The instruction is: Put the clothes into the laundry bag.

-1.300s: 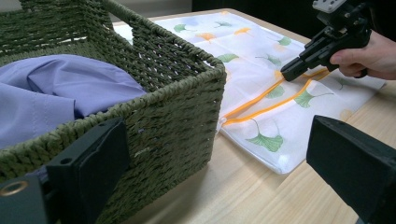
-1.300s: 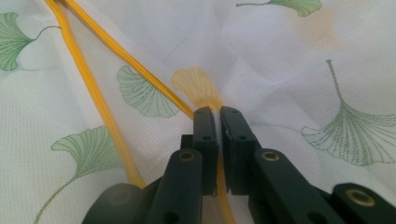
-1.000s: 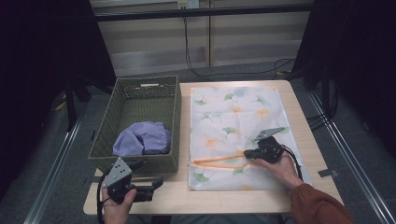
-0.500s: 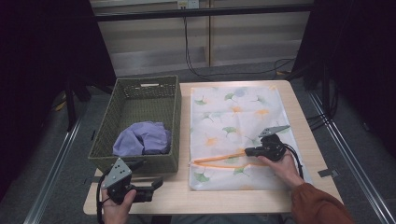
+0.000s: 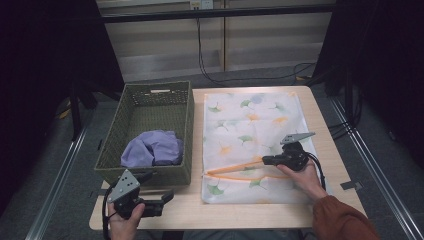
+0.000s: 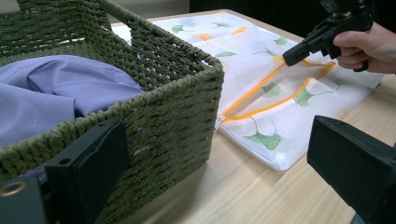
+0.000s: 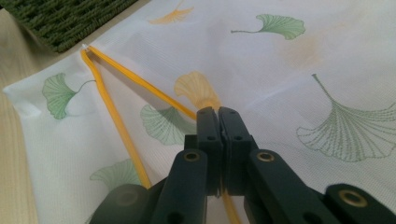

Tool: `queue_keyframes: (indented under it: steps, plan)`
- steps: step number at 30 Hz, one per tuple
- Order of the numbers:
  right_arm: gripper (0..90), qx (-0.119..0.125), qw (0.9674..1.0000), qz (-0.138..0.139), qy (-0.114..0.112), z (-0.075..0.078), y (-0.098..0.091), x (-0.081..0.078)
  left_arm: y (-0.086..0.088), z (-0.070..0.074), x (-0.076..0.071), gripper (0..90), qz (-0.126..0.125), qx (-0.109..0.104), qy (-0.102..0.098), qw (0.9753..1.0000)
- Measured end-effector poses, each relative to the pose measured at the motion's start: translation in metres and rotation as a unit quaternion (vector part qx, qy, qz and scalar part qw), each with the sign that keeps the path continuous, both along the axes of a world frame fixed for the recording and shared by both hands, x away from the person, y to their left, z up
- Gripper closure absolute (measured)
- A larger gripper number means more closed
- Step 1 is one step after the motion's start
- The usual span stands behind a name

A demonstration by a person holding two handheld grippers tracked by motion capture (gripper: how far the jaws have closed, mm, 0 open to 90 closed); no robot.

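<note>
A white mesh bag [image 5: 250,125] printed with ginkgo leaves lies flat on the table. Its orange zipper [image 7: 130,79] gapes in a long V from the left end. My right gripper [image 5: 264,161] lies low over the bag, pointing left. Its jaws [image 7: 218,112] are shut on the upper zipper line where the V closes. My left gripper [image 5: 160,185] is held at the table's front left corner, just before the green woven basket [image 5: 187,125]. It is open, with nothing between its jaws [image 6: 217,130]. A purple cloth [image 5: 150,150] lies crumpled in the basket.
The basket's near corner [image 6: 177,93] stands right in front of the left jaws. Bare wood shows between basket and bag [image 6: 243,46] and along the front edge. Cables hang behind the table's far edge.
The right hand has crept slightly to the right along the zipper with its jaws shut. The left hand has stayed put.
</note>
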State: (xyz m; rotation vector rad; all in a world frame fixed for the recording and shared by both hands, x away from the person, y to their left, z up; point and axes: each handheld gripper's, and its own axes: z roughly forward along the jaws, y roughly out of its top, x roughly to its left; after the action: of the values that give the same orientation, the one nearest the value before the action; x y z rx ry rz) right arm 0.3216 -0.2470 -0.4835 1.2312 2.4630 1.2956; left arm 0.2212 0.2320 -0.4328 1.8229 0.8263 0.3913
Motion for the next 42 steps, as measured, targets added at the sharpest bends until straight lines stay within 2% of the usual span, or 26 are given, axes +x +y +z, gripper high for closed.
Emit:
queue_keyframes:
  steps: [15, 21, 23, 35, 42]
  plan:
    - [88.4, 0.032, 0.9989, -0.004, -0.032, 0.013, -0.002, -0.002, 0.002, 0.0, -0.001, 4.9, 0.009, 0.005, -0.002, 0.9999]
    - [88.5, 0.044, 0.9981, -0.007, -0.043, 0.02, -0.003, -0.004, 0.003, 0.0, -0.001, 4.9, 0.006, -0.011, 0.0, 0.9999]
    - [88.5, 0.049, 0.9977, -0.009, -0.046, 0.023, -0.003, -0.005, 0.003, 0.0, -0.001, 4.9, 0.009, -0.003, -0.001, 1.0]
    - [88.4, 0.055, 0.9961, -0.017, -0.067, 0.035, -0.004, 0.001, 0.003, 0.0, -0.001, 4.9, 0.009, -0.008, 0.001, 0.9999]
    - [88.4, 0.068, 0.9941, -0.022, -0.081, 0.047, -0.004, 0.005, 0.001, 0.001, -0.003, 4.9, 0.001, -0.006, -0.002, 1.0]
